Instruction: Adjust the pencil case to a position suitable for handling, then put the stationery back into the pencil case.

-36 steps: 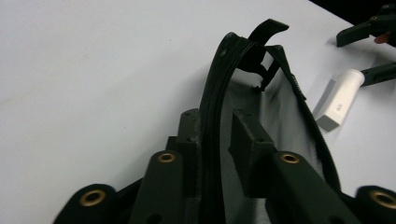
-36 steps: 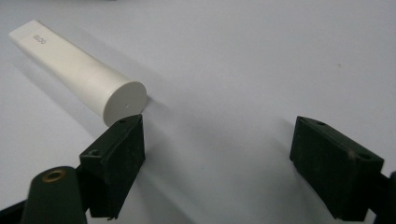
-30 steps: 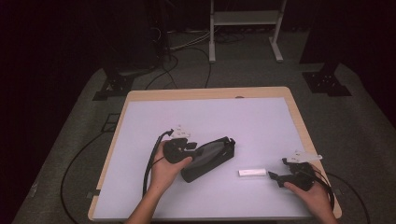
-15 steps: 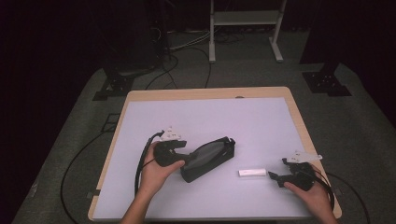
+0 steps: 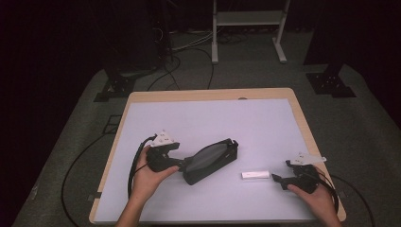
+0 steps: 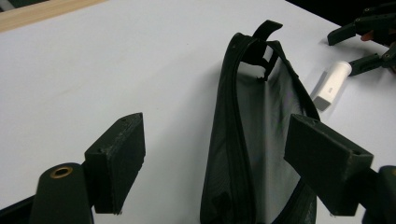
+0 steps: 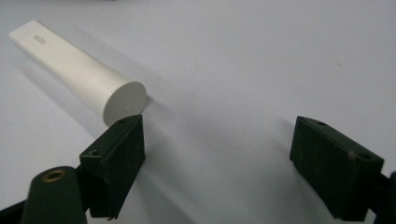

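Work in hand: we read this as packing the white tube point(image 5: 255, 175) into the black pouch point(image 5: 210, 161); a judgement from how the things lie.

Left gripper point(image 5: 177, 163): we hold it at the pouch's near left end. Its jaws have just been opening and stand released; in the left gripper view the pouch point(image 6: 254, 154) lies between the pads, yet neither pad presses on it.

Right gripper point(image 5: 276, 179): jaws spread wide, grasping nothing. In the right gripper view the tube's round cap end point(image 7: 123, 100) sits just above the left-hand pad, close to it; we cannot tell whether they touch.

Where the tube is: flat on the tabletop point(image 5: 208, 118), between the pouch and our right gripper, apart from the pouch.

Tube's long axis: in the high view it runs nearly left to right across the tabletop, cap end toward our right gripper. It lies off to the left of the gap between those jaws, not inside it.

Pouch's long axis: slanted, from our left gripper up and away to the right, its strap end point(image 6: 266, 28) farthest from us.

Nearer hand: our right hand point(image 5: 314, 201) is much nearer the tube; our left has the pouch.

What the next move turns on: we judge the right jaws must shift sideways toward the tube and straddle its width, not its length.

Count: one tube, one pouch, two grippers.
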